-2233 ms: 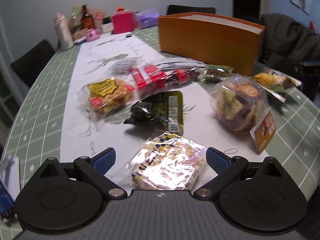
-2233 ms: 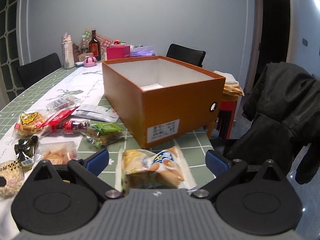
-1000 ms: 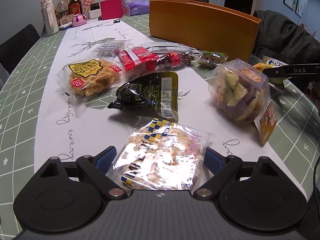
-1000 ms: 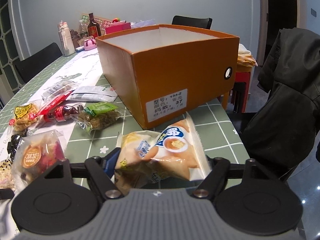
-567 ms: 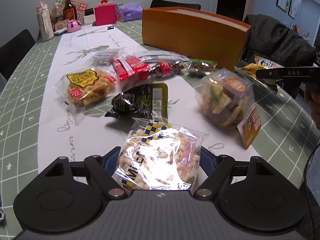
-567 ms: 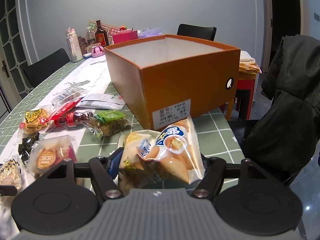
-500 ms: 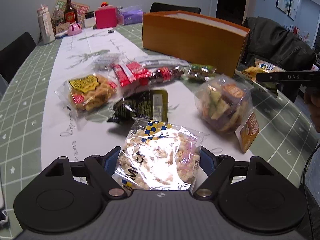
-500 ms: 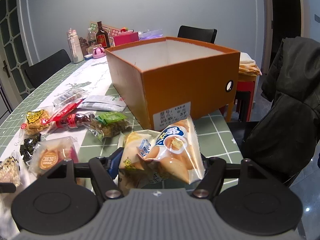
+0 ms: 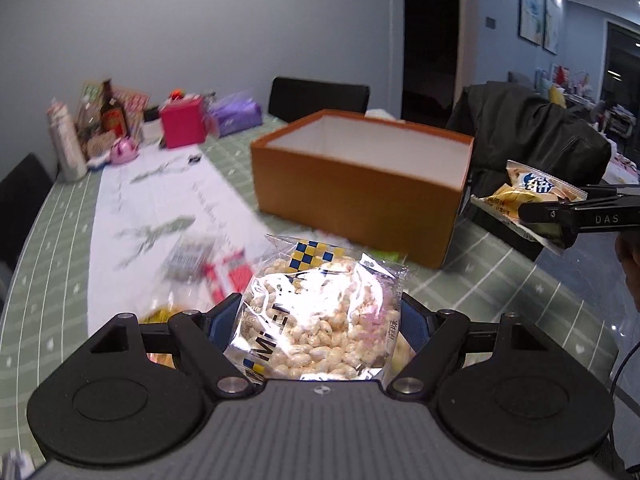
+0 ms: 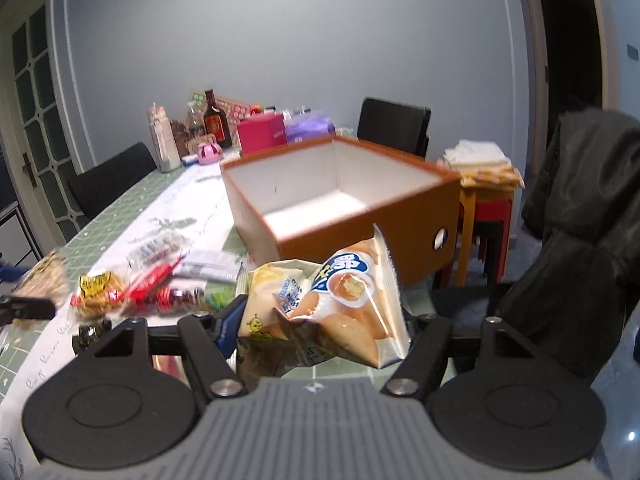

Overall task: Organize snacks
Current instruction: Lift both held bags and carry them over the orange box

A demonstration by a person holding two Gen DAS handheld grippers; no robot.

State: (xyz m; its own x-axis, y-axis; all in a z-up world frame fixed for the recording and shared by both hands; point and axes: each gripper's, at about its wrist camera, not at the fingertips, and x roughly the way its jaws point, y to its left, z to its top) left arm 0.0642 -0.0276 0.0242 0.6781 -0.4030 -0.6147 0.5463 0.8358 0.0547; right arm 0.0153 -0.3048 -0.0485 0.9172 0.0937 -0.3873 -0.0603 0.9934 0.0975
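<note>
My left gripper (image 9: 316, 320) is shut on a clear bag of puffed rice snacks (image 9: 320, 316) and holds it above the table. My right gripper (image 10: 320, 324) is shut on a yellow and white bread bag (image 10: 328, 304), lifted off the table; the bread bag also shows in the left wrist view (image 9: 528, 196), held beside the box's right corner. The open orange box (image 9: 360, 192) with a white inside (image 10: 340, 184) stands ahead of both grippers. Other snack packs (image 10: 136, 280) lie on the white runner to the left.
Bottles, a pink box (image 10: 260, 134) and a purple pack (image 9: 234, 114) stand at the table's far end. Black chairs (image 10: 394, 126) surround the table. A dark jacket (image 10: 588, 220) hangs on the right. A red stool (image 10: 488, 216) with folded cloths stands behind the box.
Both grippers have risen with their bags. The left has lifted the puffed rice bag off the table and moved toward the box. The box interior now shows from above.
</note>
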